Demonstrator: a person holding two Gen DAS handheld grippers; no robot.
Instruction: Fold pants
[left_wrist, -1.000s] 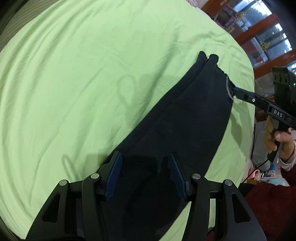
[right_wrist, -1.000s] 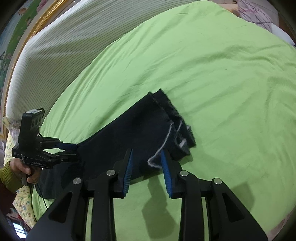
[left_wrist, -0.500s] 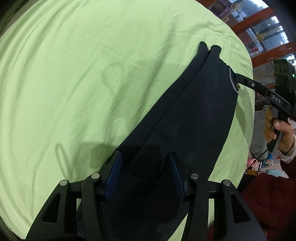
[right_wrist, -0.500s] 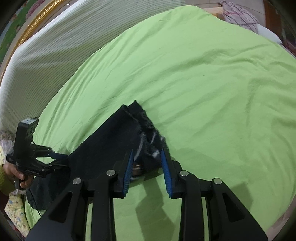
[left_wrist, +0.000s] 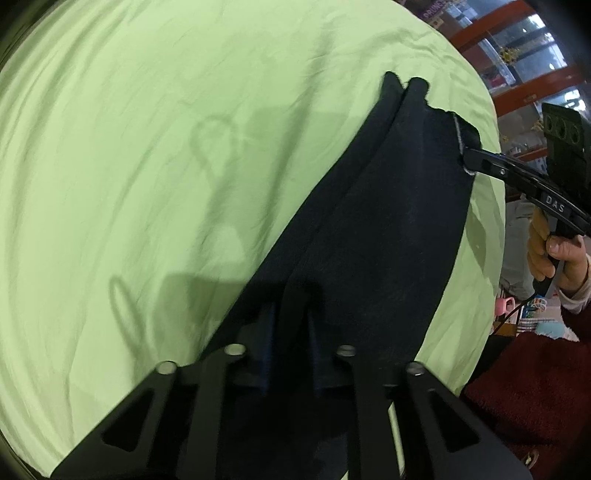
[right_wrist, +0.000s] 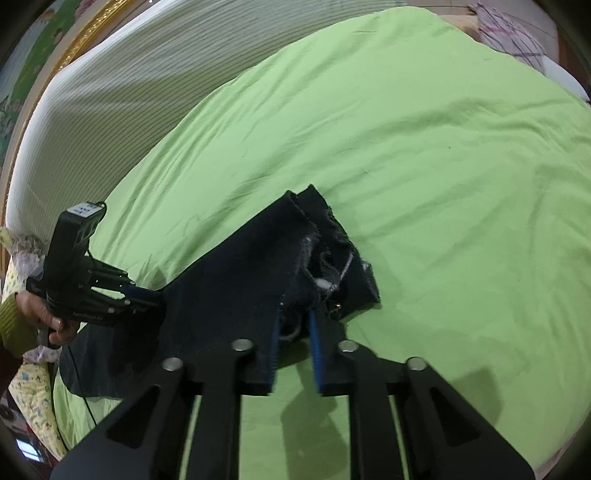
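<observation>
Dark navy pants lie lengthwise on a light green bedsheet, the two legs stacked together. My left gripper is shut on the waist end of the pants. My right gripper is shut on the frayed leg cuffs and holds them lifted a little off the sheet. In the left wrist view the right gripper pinches the cuff edge at the far right. In the right wrist view the left gripper grips the waist end at the left.
A striped white and green bedcover lies beyond the green sheet. A patterned pillow sits at the far right corner. Red shelving and clutter stand past the bed's edge. A dark red cloth is at lower right.
Both grippers have closed on the pants: the left on the waist end, the right on the leg cuffs, which have bunched up and lifted slightly.
</observation>
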